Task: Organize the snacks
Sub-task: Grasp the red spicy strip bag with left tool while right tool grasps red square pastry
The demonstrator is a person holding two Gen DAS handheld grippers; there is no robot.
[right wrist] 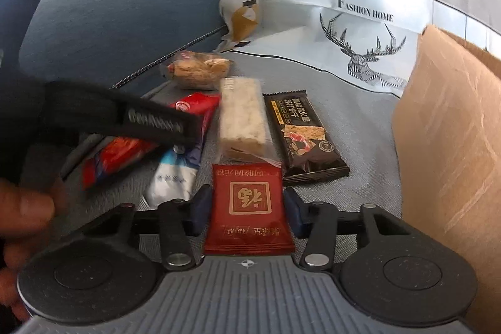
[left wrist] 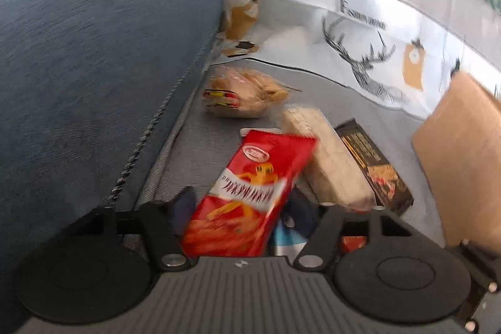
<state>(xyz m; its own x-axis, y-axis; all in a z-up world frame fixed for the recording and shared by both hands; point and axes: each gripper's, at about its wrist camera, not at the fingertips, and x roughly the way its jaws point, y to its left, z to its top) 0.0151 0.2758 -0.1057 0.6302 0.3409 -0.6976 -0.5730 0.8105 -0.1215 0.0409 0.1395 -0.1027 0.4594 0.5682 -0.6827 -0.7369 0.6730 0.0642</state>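
Snacks lie on a grey sofa seat (right wrist: 360, 146). My left gripper (left wrist: 242, 208) is closed on a red snack packet (left wrist: 250, 196) and holds it tilted above the seat; it also shows in the right wrist view (right wrist: 131, 146) under the left gripper's body. My right gripper (right wrist: 247, 208) has its jaws around a dark red square packet (right wrist: 249, 208), touching its sides. Ahead lie a white rice bar (right wrist: 242, 121), a black cracker packet (right wrist: 300, 133), a clear bag of biscuits (right wrist: 197, 71) and a white-blue packet (right wrist: 175, 174).
A brown cardboard box (right wrist: 447, 146) stands at the right. A dark blue cushion (right wrist: 119, 27) lies at the left. A white deer-print cushion (right wrist: 360, 30) lines the back of the sofa.
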